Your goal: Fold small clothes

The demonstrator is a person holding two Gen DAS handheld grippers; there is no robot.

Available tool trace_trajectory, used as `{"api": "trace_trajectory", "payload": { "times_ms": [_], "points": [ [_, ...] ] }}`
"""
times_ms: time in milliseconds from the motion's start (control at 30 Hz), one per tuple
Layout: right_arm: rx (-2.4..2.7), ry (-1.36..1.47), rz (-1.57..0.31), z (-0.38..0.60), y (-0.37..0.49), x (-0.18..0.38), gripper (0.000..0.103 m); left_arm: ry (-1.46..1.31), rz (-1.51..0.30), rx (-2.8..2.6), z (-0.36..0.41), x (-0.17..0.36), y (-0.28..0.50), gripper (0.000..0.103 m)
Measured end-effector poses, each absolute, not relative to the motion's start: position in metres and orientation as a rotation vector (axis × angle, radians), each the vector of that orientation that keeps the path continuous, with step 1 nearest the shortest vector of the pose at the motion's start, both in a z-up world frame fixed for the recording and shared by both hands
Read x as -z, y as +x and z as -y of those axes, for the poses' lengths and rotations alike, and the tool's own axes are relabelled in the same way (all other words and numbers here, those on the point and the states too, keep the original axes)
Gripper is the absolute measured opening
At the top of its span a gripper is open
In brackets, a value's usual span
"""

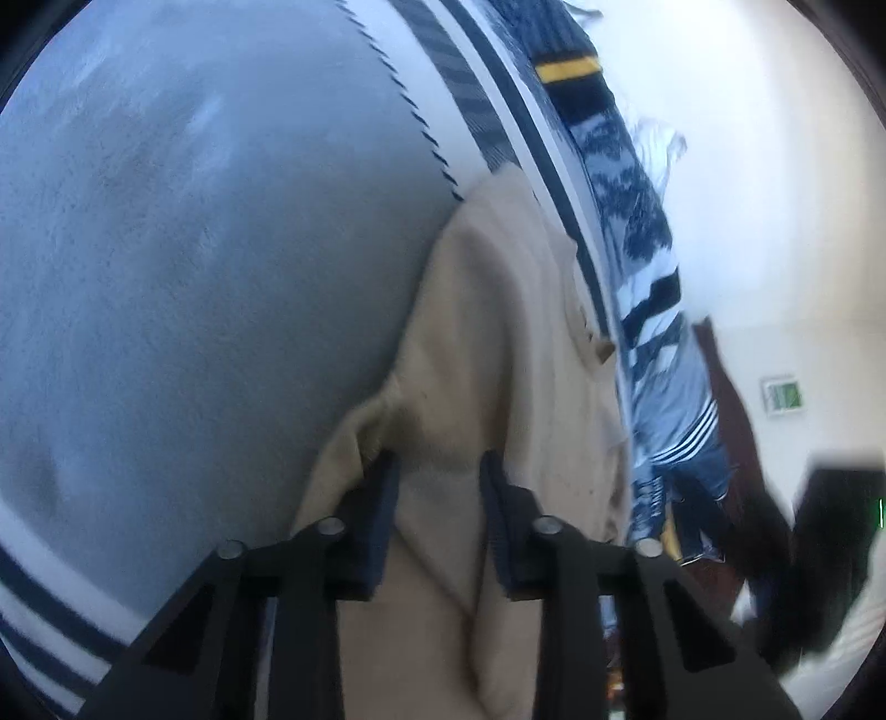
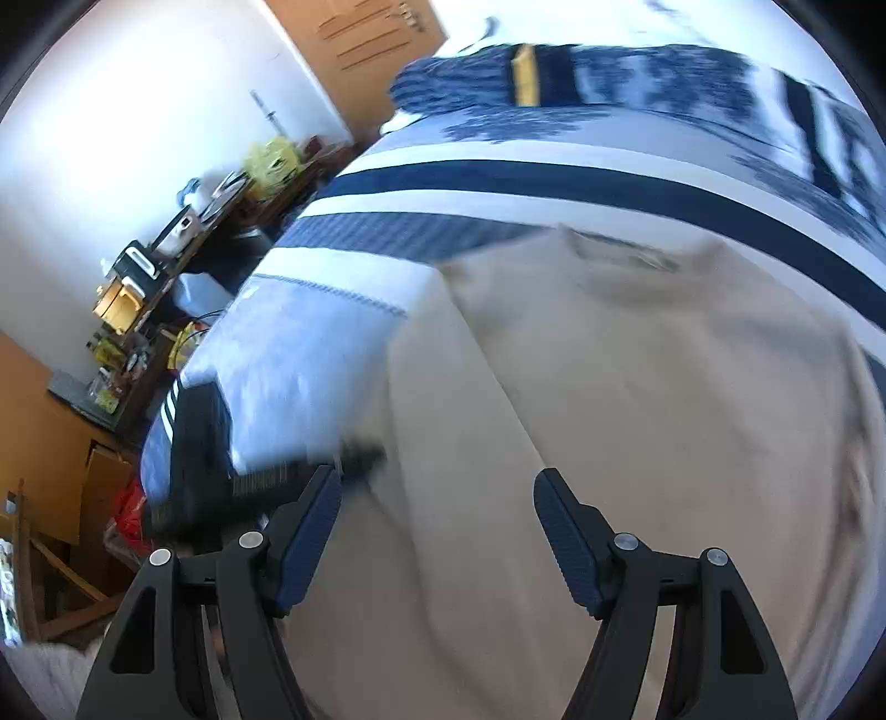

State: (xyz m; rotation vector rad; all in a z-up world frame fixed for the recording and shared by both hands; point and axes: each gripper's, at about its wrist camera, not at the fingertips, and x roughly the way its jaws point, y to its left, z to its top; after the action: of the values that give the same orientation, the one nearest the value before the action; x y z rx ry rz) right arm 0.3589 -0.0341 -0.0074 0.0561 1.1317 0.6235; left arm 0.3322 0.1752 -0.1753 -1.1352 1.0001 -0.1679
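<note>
A beige garment (image 1: 498, 343) lies on a grey bedspread with white and navy stripes (image 1: 183, 266). My left gripper (image 1: 440, 471) is partly closed around a bunched fold of the beige cloth, which fills the gap between its fingers. In the right wrist view the same beige garment (image 2: 637, 399) spreads wide over the striped bedspread (image 2: 498, 183). My right gripper (image 2: 437, 487) is open just above the cloth near its left edge, with nothing between its fingers.
A blue patterned garment with a yellow band (image 2: 520, 77) lies at the bed's far side. A dark striped item (image 2: 194, 443) sits at the bed's left edge. A cluttered shelf (image 2: 144, 277) and a wooden door (image 2: 360, 50) stand beyond the bed.
</note>
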Motion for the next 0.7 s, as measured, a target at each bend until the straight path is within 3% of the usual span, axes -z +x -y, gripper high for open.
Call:
{"api": "trace_trajectory", "payload": {
  "times_ms": [67,133,300,367,400,533,700],
  "points": [
    [-0.645,0.025,-1.163,-0.004,0.397,0.019,0.075,-1.153,-1.01,0.166,-0.176,0.181,0.335,0.011],
    [-0.667,0.02,-1.223,-0.033,0.435,0.038,0.065,-1.156,-1.021,0.155,-0.176,0.185,0.336,0.002],
    [-0.594,-0.06,-1.262,-0.088,0.507,0.083,0.062,-1.121,-0.969,0.113,-0.188,0.174,0.333,0.0],
    [-0.592,-0.046,-1.316,-0.097,0.528,0.1,0.038,-1.139,-0.881,0.1,-0.202,0.161,0.323,0.0],
    [-0.579,-0.052,-1.332,-0.101,0.534,0.105,0.002,-1.154,-0.841,0.101,-0.209,0.156,0.319,0.0],
    [-0.604,0.006,-1.245,-0.099,0.543,0.082,0.003,-1.177,-0.732,0.045,-0.234,0.147,0.305,0.0],
    [-0.628,0.014,-1.248,-0.1,0.556,0.085,0.004,-1.175,-0.837,0.045,-0.22,0.159,0.314,0.001]
  ]
}}
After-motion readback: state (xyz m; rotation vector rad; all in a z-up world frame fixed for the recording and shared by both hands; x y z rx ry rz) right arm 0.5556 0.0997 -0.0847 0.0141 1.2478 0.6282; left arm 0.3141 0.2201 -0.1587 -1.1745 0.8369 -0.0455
